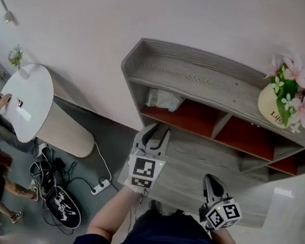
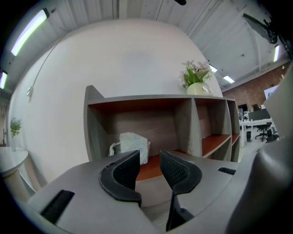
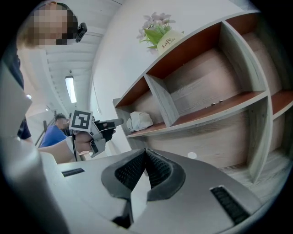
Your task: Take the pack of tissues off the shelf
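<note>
In the leftmost box of the shelf (image 1: 203, 75), on its red floor, sits the pack of tissues (image 1: 165, 100), not yet picked up. The left gripper (image 1: 155, 133) points at that box from a little way off, its jaws apart with nothing between them, most likely so they can fit round the pack. Further right and lower, the right gripper (image 1: 210, 182) is squeezed closed on nothing, probably just kept out of the way.

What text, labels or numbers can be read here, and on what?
"Lif…" on the flower pot; the rest is hidden by leaves.
Cubes on the left gripper and right gripper: square patterns only, no letters.
No print readable on the pack of tissues.
</note>
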Tool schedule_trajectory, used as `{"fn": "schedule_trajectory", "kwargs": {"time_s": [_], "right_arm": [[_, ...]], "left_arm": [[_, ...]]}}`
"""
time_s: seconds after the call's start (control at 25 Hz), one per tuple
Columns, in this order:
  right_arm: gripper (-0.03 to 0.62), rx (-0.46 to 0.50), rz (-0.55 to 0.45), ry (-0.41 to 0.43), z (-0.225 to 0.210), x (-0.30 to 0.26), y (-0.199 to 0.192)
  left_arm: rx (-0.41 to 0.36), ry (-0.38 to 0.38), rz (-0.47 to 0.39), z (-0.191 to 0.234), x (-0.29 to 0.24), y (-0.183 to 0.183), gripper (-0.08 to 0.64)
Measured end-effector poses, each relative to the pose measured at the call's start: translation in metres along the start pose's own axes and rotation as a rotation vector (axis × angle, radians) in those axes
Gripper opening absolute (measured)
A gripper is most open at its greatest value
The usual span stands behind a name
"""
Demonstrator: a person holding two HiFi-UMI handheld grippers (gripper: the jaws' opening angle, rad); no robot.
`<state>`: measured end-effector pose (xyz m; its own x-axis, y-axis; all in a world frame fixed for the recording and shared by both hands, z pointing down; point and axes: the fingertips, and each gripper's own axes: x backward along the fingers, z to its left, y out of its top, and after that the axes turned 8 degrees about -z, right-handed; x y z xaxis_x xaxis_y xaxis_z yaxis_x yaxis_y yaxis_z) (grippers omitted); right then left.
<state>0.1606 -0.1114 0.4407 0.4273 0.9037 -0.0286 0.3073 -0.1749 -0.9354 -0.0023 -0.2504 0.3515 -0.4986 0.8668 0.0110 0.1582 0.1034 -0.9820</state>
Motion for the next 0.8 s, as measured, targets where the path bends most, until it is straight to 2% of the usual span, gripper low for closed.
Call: {"fn": "schedule_trajectory", "kwargs": {"time_s": [0.2,0.32,0.48,0.6,0.8], "right_arm": [[0.003,-0.005,-0.014,-0.065,-0.003,0.009,0.000],[0.005,-0.005,-0.019,-0.087,-0.004,0.011,0.000],[0.005,-0.018,-0.018,-0.104,0.000,0.011,-0.003],[0.003,-0.016,-0.020,-0.103,0.005,0.008,-0.004],[0.005,-0.017,-0.024,-0.115,0.004,0.008,-0.006]], "left_arm": [[-0.094,-0.024,0.011,0.002,-0.032,-0.002,0.191],[-0.195,-0.032,0.041,0.000,-0.047,-0.009,0.225],[-0.320,-0.007,0.083,0.001,-0.063,-0.019,0.231],[-0.325,0.038,0.107,0.009,-0.076,-0.026,0.230],[-0.242,0.085,0.131,0.011,-0.092,-0.032,0.230]]}}
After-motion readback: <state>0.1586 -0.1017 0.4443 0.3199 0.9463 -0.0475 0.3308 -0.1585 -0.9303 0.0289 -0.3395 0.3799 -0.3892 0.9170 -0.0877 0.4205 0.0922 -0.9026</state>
